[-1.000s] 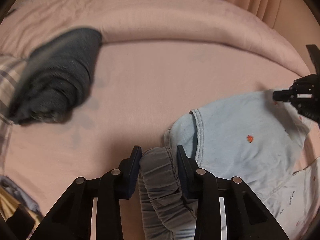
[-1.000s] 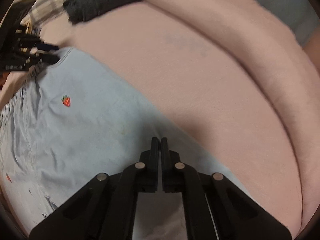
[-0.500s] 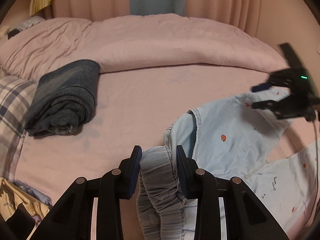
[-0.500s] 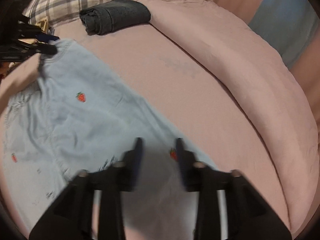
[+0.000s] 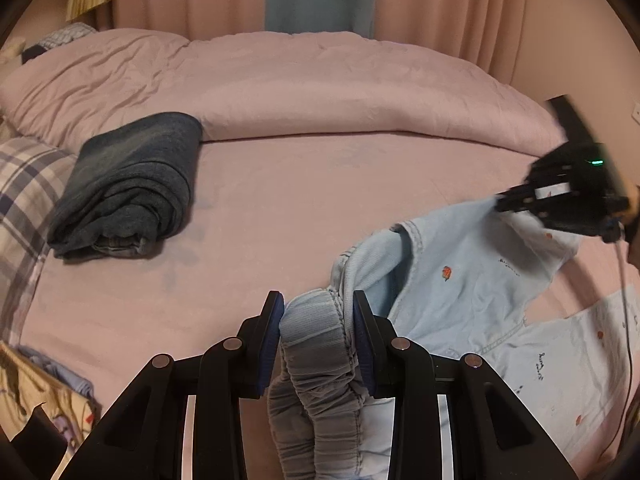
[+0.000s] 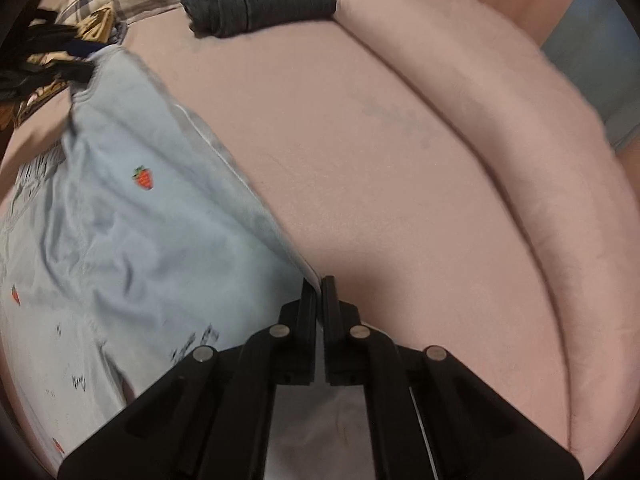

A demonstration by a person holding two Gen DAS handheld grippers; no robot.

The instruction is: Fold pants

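Observation:
Light blue pants [image 5: 460, 292] with small strawberry prints lie partly lifted on the pink bed sheet [image 5: 280, 220]. My left gripper [image 5: 318, 320] is shut on the bunched elastic waistband, which fills the gap between its blue pads. In the same view my right gripper [image 5: 504, 200] holds another part of the pants up at the far right. Seen from the right wrist, my right gripper [image 6: 319, 292] is shut on a thin edge of the pants [image 6: 140, 240]. The cloth stretches from there to my left gripper [image 6: 80, 68] at the upper left.
A folded stack of dark jeans [image 5: 128, 184] rests against a plaid pillow [image 5: 24, 200] at the left. A rolled pink duvet [image 5: 300, 88] runs along the back below the curtains. Loose clothing [image 5: 40, 400] lies at the lower left.
My right gripper opened over the pants and shut again on their edge. Both grippers rose and tilted up, lifting the cloth. The left grip on the waistband stayed the same.

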